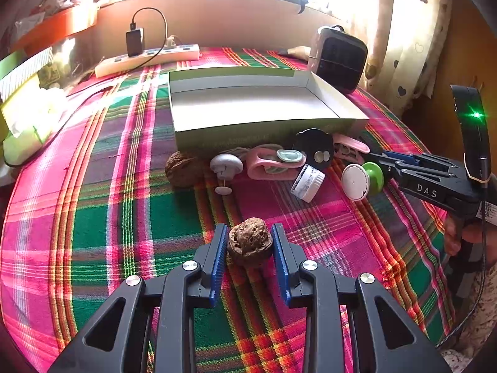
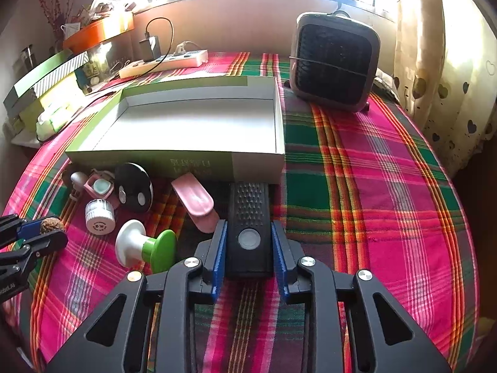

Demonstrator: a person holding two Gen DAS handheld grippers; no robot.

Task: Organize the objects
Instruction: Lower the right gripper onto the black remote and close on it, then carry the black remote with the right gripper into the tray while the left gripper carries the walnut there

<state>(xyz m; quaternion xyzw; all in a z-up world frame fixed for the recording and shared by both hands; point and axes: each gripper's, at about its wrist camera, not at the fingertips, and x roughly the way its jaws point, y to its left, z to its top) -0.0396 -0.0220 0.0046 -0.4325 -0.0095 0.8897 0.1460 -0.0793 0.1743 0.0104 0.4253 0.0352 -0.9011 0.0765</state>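
The left gripper (image 1: 250, 241) pinches a hard, knobbly, probably light walnut (image 1: 250, 241) across its middle near the cloth, while the right gripper (image 2: 247, 242) clamps a stiff black remote (image 2: 248, 230) just before the empty box (image 2: 198, 115).

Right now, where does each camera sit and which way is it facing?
Left wrist: on the left gripper, facing the box and window; its jaws grip a walnut.
Right wrist: on the right gripper, facing the box's right end and the heater; its jaws grip a black bar.
Shared: box, heater, green spool.
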